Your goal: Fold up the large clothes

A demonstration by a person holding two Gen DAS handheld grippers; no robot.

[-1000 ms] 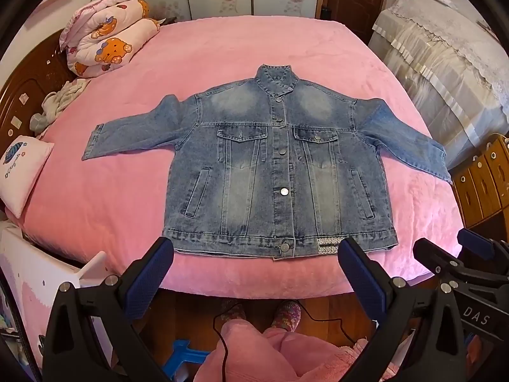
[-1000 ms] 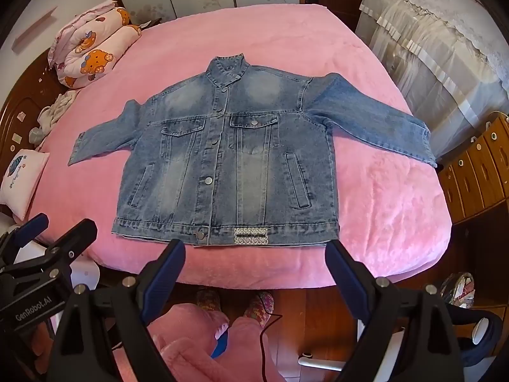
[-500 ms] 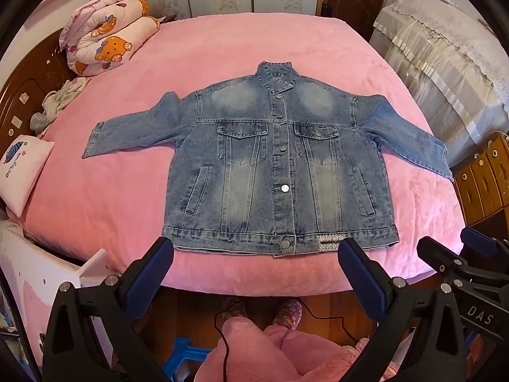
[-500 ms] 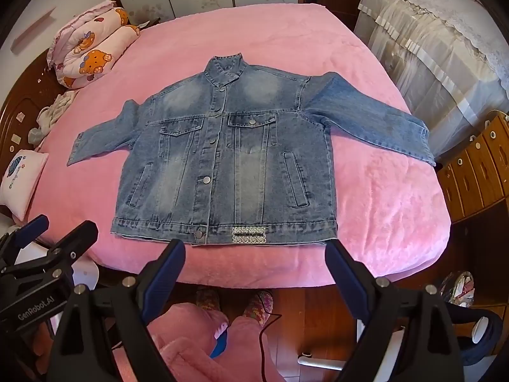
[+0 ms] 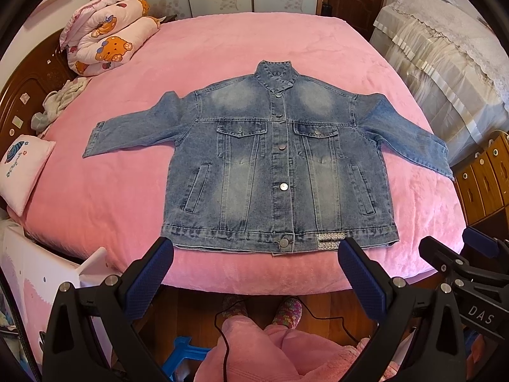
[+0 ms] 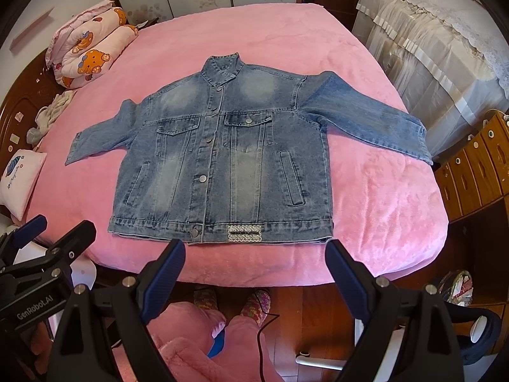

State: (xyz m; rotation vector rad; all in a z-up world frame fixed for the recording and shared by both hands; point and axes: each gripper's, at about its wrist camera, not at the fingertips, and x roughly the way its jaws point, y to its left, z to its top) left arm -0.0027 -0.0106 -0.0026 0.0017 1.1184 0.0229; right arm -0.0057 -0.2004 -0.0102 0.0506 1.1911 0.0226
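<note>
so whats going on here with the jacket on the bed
A person stands at the foot of a pink bed, holding a tool in each hand. The left tool and right tool are both open and hover short of the hem. The denim jacket lies flat, buttoned, sleeves spread; no fold is made yet.

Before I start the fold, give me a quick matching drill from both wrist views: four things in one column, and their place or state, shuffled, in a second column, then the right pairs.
Things:
1. denim jacket
2. rolled quilt
3. small pillow
4. left gripper

Place or state:
A. far corner of the bed, by the headboard
B. open, hovering short of the hem, holding nothing
C. spread flat, front up, buttoned, sleeves out to both sides
D. at the bed's side edge, nearer than the quilt

Pairs: 1-C, 2-A, 3-D, 4-B
</note>
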